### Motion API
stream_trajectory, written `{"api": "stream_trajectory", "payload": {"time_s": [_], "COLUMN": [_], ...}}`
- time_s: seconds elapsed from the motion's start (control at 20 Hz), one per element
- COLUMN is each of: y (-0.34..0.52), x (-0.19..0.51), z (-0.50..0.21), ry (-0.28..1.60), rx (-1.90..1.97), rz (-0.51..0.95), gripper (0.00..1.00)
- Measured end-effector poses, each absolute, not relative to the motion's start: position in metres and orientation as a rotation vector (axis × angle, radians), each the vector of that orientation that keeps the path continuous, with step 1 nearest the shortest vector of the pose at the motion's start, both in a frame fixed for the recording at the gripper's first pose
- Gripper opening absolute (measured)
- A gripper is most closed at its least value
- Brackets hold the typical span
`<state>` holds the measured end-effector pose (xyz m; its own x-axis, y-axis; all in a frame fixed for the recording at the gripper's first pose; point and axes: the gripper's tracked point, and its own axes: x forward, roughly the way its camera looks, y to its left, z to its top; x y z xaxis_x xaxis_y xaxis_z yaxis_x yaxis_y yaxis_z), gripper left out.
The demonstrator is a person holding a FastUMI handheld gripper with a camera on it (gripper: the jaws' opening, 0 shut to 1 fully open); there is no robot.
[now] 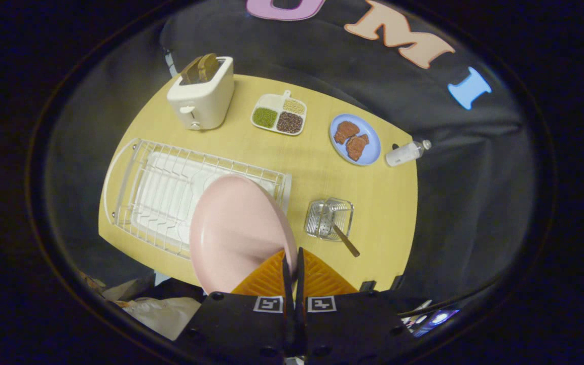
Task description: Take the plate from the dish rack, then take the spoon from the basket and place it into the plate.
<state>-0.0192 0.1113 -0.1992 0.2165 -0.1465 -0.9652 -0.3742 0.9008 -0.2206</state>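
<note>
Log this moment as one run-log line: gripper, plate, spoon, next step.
gripper: shut on pink plate rim | plate: lifted over dish rack | spoon: in basket | next: likely set plate down

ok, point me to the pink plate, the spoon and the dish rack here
pink plate [231, 233]: gripper view, middle of its face, rim pinched between the shut fingers.
spoon [345, 240]: gripper view, handle sticking out of the wire basket.
dish rack [162, 190]: gripper view, wire ribs left of the plate.
</note>
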Motion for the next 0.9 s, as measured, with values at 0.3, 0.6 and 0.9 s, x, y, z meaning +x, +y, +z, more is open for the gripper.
{"api": "stream_trajectory", "payload": {"time_s": [0.3,0.6,0.9], "y": [0.056,-0.009,-0.065], "x": [-0.049,-0.086,-0.121], "z": [-0.188,-0.197,-0.229], "ry": [1.279,1.215,1.197], "rx": [-0.13,0.121,0.307], "rz": [0.114,0.065,-0.005], "gripper": [0.04,0.04,0.04]}}
